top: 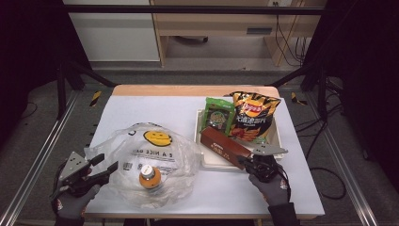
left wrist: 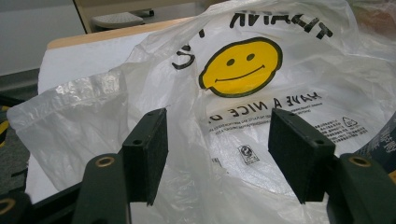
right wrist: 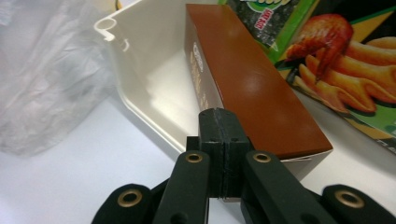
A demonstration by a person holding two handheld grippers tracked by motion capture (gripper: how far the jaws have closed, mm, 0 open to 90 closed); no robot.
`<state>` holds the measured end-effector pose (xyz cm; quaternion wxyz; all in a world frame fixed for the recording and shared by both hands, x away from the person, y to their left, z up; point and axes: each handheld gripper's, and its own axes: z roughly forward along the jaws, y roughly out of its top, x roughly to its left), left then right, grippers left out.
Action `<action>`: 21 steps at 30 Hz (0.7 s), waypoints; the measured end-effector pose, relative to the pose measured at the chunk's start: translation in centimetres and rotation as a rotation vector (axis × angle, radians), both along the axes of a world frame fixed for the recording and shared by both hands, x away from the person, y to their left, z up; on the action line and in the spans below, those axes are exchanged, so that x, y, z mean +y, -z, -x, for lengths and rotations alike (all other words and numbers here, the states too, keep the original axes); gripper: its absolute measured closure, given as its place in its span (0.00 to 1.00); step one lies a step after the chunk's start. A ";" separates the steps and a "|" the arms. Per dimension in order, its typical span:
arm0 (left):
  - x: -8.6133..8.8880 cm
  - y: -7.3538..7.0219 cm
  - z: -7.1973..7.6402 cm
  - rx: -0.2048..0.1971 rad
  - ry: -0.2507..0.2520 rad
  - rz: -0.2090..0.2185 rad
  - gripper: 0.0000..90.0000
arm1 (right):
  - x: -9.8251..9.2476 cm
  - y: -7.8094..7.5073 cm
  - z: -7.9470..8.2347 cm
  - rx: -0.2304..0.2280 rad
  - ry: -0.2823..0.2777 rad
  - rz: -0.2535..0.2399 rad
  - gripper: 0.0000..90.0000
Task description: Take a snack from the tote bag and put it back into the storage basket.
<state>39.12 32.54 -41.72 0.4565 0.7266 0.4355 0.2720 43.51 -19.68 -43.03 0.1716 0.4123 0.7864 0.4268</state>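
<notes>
A clear plastic bag [top: 141,155] with a yellow smiley face lies on the left of the white table; an orange bottle [top: 150,178] lies inside it. My left gripper [top: 107,162] sits at the bag's left edge, open. In the left gripper view the bag's film [left wrist: 261,93] bulges up between the left gripper's [left wrist: 217,135] spread pads without being pinched. A long brown box [top: 225,147] lies in a white tray [top: 211,160]. My right gripper [top: 245,162] is at the box's near end, shut with nothing between its pads. The right gripper [right wrist: 223,116] points at the near corner of the brown box [right wrist: 247,79].
The tray [right wrist: 140,60] also holds a black and orange chips bag [top: 254,115] and a green snack packet [top: 219,115]. The chips bag [right wrist: 345,79] lies just right of the box. Bare white tabletop [top: 155,108] lies behind the plastic bag and along the front edge.
</notes>
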 end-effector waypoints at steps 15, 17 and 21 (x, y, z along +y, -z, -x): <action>-0.1 0.1 -0.1 0.004 0.003 -0.005 0.42 | -0.7 0.8 -1.0 0.019 0.122 0.049 0.98; 0.0 0.1 -0.1 0.005 0.003 -0.004 0.42 | -0.7 1.0 -1.2 0.021 0.132 0.058 0.98; -0.1 0.1 -0.1 0.005 0.004 -0.004 0.42 | -0.8 1.3 -1.4 0.030 0.161 0.080 0.98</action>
